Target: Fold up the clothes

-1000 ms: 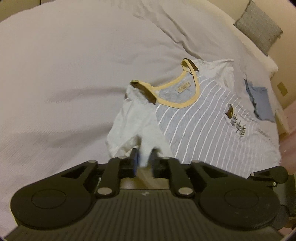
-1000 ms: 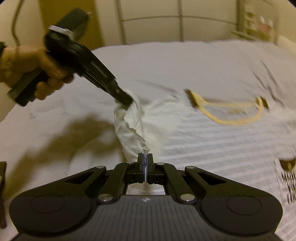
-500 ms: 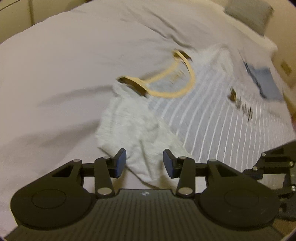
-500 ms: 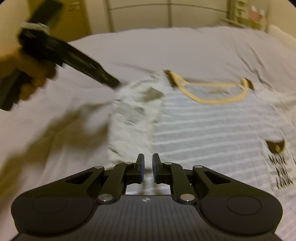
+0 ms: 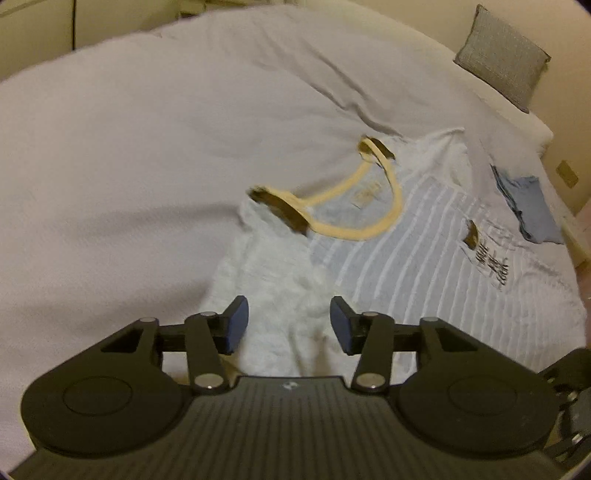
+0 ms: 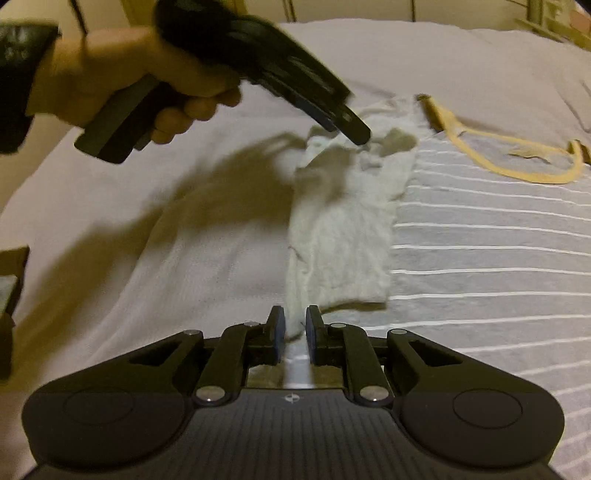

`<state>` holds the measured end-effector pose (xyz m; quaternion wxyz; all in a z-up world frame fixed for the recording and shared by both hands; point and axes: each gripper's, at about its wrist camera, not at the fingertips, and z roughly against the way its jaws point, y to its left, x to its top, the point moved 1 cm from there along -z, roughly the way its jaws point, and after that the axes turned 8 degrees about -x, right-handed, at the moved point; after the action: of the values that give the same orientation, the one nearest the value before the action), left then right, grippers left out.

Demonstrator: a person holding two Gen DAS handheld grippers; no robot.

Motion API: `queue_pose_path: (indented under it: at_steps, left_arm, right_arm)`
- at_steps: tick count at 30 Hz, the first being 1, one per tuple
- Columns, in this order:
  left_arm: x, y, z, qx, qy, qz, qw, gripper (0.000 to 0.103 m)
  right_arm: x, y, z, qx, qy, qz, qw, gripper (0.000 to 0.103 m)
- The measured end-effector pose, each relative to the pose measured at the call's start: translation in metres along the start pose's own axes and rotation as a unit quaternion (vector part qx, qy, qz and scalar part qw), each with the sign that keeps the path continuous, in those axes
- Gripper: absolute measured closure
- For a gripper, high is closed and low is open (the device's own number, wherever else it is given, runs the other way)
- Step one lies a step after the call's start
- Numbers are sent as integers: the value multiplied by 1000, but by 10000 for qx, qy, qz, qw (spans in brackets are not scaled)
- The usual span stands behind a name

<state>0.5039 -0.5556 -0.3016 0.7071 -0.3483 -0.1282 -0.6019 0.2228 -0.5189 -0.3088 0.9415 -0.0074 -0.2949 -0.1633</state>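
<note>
A grey T-shirt (image 5: 424, 266) with thin white stripes, white sleeves and a yellow neckband (image 5: 354, 206) lies flat on the bed. Its white sleeve (image 6: 343, 236) is folded in beside the striped body (image 6: 487, 236). My left gripper (image 5: 289, 325) hovers open just above that sleeve, holding nothing. In the right wrist view the left gripper (image 6: 351, 129) is seen from the side, held by a hand (image 6: 122, 81) over the sleeve's top. My right gripper (image 6: 295, 328) is slightly open at the sleeve's lower edge, with cloth showing between its pads but not pinched.
A pale bedspread (image 5: 147, 147) covers the bed all around the shirt. A folded blue garment (image 5: 528, 206) lies past the shirt on the right. A grey pillow (image 5: 502, 70) sits at the bed's far corner. A metal bed rail (image 6: 351, 11) runs behind.
Both grippers let go of the white sleeve, which dropped flat beside the shirt body. The left gripper opened wide; the right opened a little and stayed at the sleeve's hem.
</note>
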Motion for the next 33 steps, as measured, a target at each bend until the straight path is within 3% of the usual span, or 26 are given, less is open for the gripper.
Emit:
queue_pose_path:
  at_steps: [3, 6, 9, 15, 21, 24, 28, 33]
  left_arm:
    - [-2, -3, -9, 277, 358, -495, 9978, 61]
    - [-10, -19, -31, 483, 765, -1245, 9881, 62]
    - [-13, -27, -53, 687, 842, -1584, 9814, 61]
    - [-2, -6, -46, 801, 242, -888, 9925, 63]
    - [-29, -18, -18, 885, 110, -704, 9935, 64]
    - [-42, -24, -4, 927, 47, -614, 9938, 63]
    - [-61, -32, 14, 983, -37, -495, 9939, 63]
    - [-79, -44, 27, 1026, -136, -373, 9939, 63]
  right_arm:
    - [7, -2, 11, -7, -198, -57, 9998, 88]
    - [16, 3, 3, 41, -264, 1, 9996, 88]
    - [20, 6, -14, 77, -217, 53, 9997, 88]
    - [5, -10, -21, -91, 272, -195, 9994, 89]
    - [32, -28, 0, -189, -253, -404, 9987, 88]
    - [58, -41, -16, -178, -385, -599, 9973, 88]
    - [89, -55, -52, 48, -329, -847, 9959, 74]
    - [108, -72, -90, 306, -119, -1293, 9911, 74]
